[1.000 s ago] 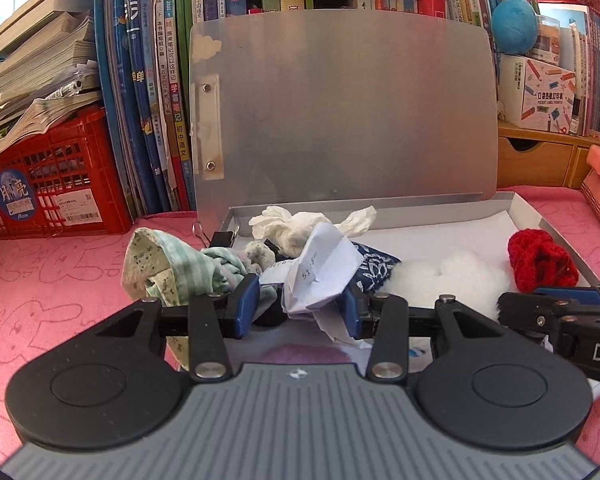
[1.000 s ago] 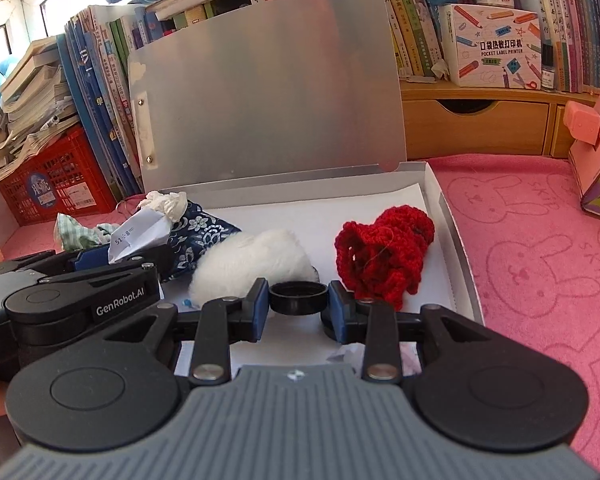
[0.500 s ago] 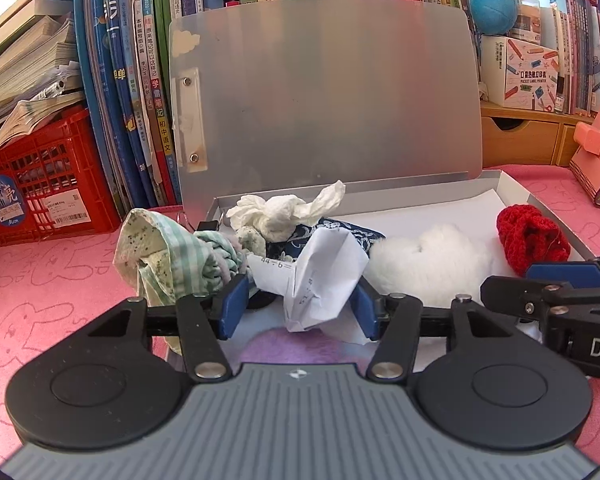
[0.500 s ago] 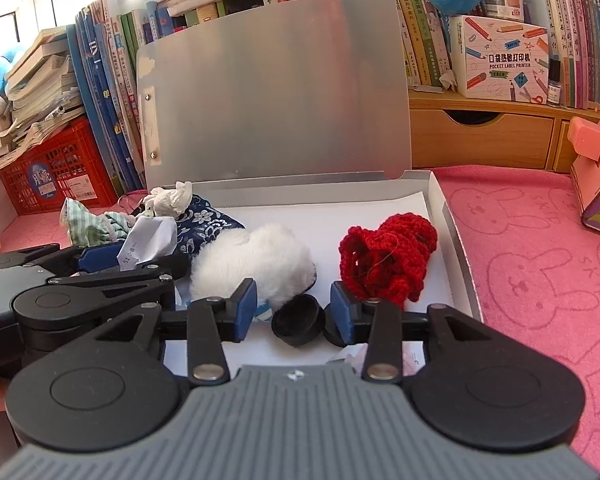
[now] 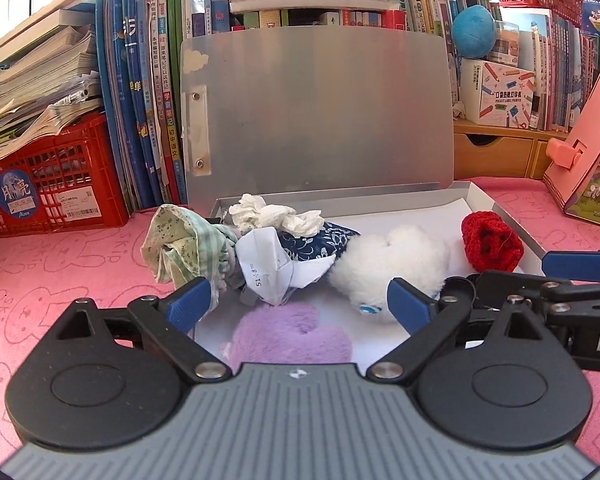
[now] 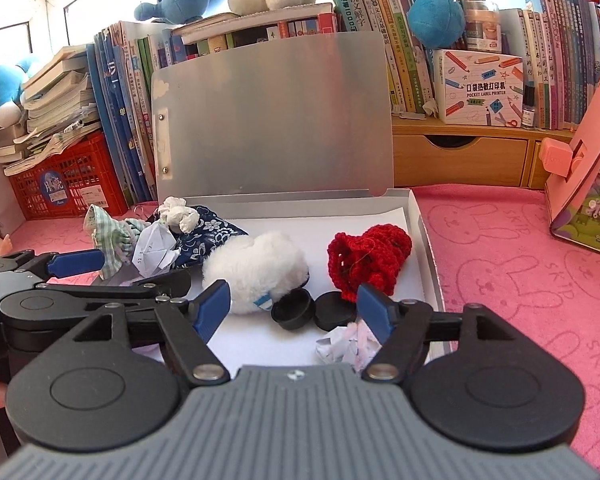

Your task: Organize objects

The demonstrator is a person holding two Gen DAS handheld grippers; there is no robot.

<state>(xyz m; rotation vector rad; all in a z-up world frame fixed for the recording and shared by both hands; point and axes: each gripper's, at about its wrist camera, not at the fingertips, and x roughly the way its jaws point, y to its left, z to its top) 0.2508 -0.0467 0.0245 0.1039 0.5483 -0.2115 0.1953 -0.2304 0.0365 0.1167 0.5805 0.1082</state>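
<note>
My left gripper (image 5: 300, 303) is opening wide, and the folded white paper (image 5: 272, 268) lies free just ahead of its blue fingertips. It rests against a blue floral cloth (image 5: 320, 244) inside the open grey metal box (image 5: 512, 224). My right gripper (image 6: 294, 306) is opening too. A black round cap (image 6: 296, 312) lies loose between its fingertips, with a second black disc (image 6: 334, 316) beside it. A white fluffy toy (image 6: 256, 268) and a red crochet piece (image 6: 368, 260) lie further in the box.
The box lid (image 5: 320, 112) stands upright against rows of books. A green striped cloth (image 5: 184, 248) hangs over the box's left edge. A purple fluffy thing (image 5: 296, 336) and crumpled paper (image 6: 348, 346) lie near the front. A red crate (image 5: 48, 184) stands left and a pink stand (image 6: 584, 168) right.
Both grippers went from shut to wide open and drew back a little. The left one let go of the folded paper; the right one let go of the black cap, which dropped into the box.
</note>
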